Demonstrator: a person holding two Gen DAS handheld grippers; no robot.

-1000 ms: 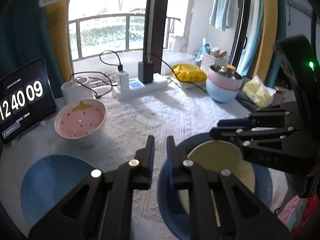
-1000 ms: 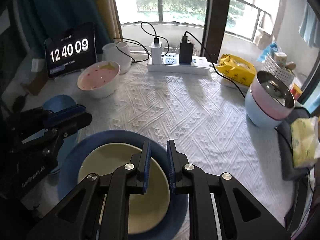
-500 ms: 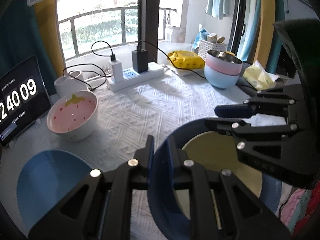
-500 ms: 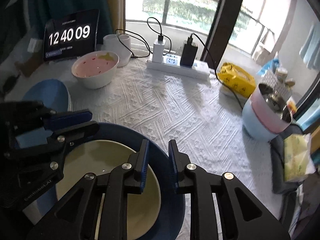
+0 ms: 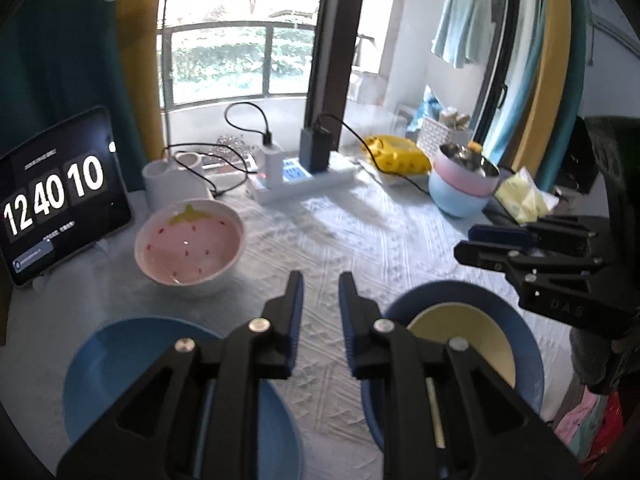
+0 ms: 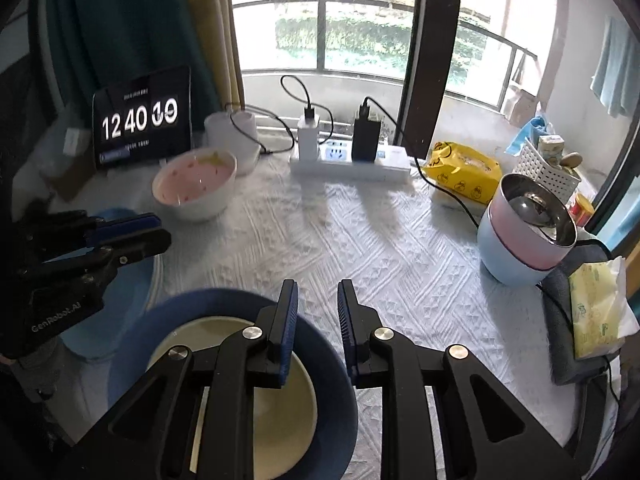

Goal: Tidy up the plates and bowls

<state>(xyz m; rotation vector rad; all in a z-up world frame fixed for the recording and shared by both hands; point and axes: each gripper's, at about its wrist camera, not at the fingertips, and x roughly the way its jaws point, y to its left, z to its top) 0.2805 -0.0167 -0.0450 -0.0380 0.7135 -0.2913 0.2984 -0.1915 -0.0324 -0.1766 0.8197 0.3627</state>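
Note:
A dark blue plate (image 5: 524, 344) with a cream plate (image 5: 472, 332) on it lies on the white cloth at the near right; both also show in the right wrist view, the dark blue plate (image 6: 168, 340) and the cream plate (image 6: 280, 412). A light blue plate (image 5: 132, 364) lies at the near left. A pink strawberry bowl (image 5: 188, 248) stands behind it. Stacked pink and blue bowls (image 6: 524, 240) stand at the right. My left gripper (image 5: 320, 296) is open and empty above the cloth between the plates. My right gripper (image 6: 318, 304) is open and empty over the dark plate's far rim.
A tablet clock (image 5: 52, 204), a white cup holder (image 5: 176, 184), a power strip with chargers and cables (image 6: 348, 160), a yellow wipes pack (image 6: 464, 172), a white basket (image 6: 548, 168) and a tissue pack (image 6: 596, 312) line the table's back and right edges.
Both grippers have opened and let go of the dark blue plate, which now lies flat on the cloth. The left gripper has drawn back to the left, clear of its rim.

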